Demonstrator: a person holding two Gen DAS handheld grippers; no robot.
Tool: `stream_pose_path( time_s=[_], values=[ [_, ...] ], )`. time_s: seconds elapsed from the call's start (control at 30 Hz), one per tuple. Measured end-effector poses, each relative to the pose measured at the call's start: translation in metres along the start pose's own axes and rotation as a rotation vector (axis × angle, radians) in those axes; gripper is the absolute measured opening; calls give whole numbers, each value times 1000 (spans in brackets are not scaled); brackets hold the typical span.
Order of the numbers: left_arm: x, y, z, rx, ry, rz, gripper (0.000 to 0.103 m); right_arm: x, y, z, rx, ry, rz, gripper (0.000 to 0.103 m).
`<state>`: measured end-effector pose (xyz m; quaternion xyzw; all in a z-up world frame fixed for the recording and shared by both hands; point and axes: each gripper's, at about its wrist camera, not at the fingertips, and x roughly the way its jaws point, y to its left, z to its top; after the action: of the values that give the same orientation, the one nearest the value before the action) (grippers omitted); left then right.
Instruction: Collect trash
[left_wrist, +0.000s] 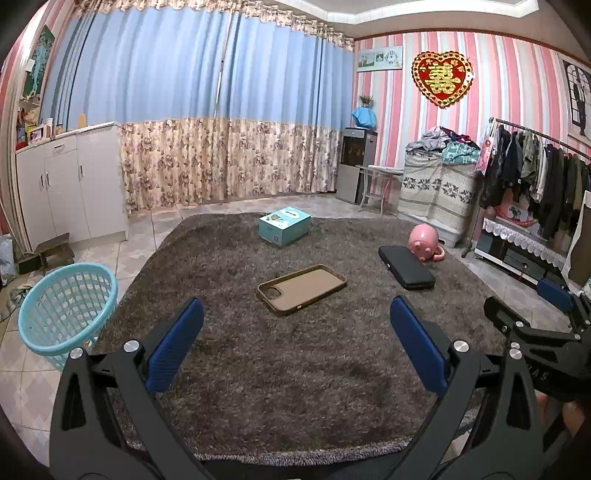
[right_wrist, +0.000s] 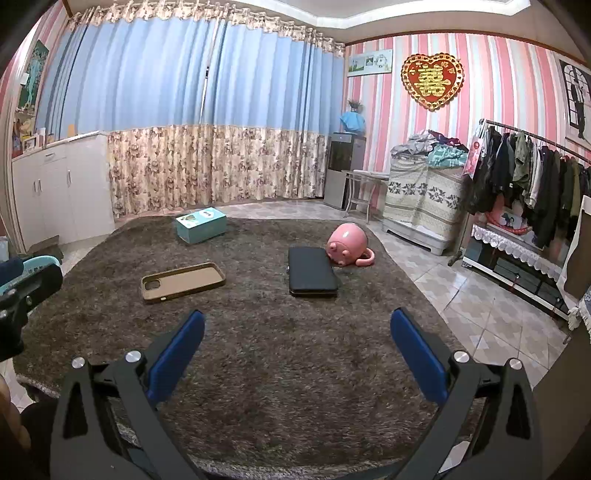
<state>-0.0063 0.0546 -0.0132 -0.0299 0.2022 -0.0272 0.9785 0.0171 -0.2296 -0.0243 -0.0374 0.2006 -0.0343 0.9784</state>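
On a shaggy brown rug (left_wrist: 258, 369) (right_wrist: 280, 387) lie a brown phone case (left_wrist: 301, 288) (right_wrist: 183, 281), a flat black case (left_wrist: 406, 266) (right_wrist: 312, 270), a tipped pink pig-shaped mug (left_wrist: 424, 245) (right_wrist: 347, 248) and a teal box (left_wrist: 284, 225) (right_wrist: 201, 224). A light blue mesh basket (left_wrist: 66, 306) stands on the tiles off the rug's left edge. My left gripper (left_wrist: 295, 325) is open, low over the rug, just short of the phone case. My right gripper (right_wrist: 297, 336) is open too, short of the black case. Both hold nothing.
White cabinets (left_wrist: 70, 184) line the left wall, with a small dark stool (left_wrist: 55, 251) in front. Floor-length curtains hang at the back. A water dispenser (left_wrist: 356, 166), a covered chest (left_wrist: 436, 188) and a clothes rack (left_wrist: 535, 173) crowd the right side.
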Motion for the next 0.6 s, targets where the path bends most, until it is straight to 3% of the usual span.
stream_pose_path(
  time_s=[0.6],
  values=[
    [-2, -1, 0, 8, -13, -5, 98, 1, 4, -5, 13, -18, -7, 99]
  ],
)
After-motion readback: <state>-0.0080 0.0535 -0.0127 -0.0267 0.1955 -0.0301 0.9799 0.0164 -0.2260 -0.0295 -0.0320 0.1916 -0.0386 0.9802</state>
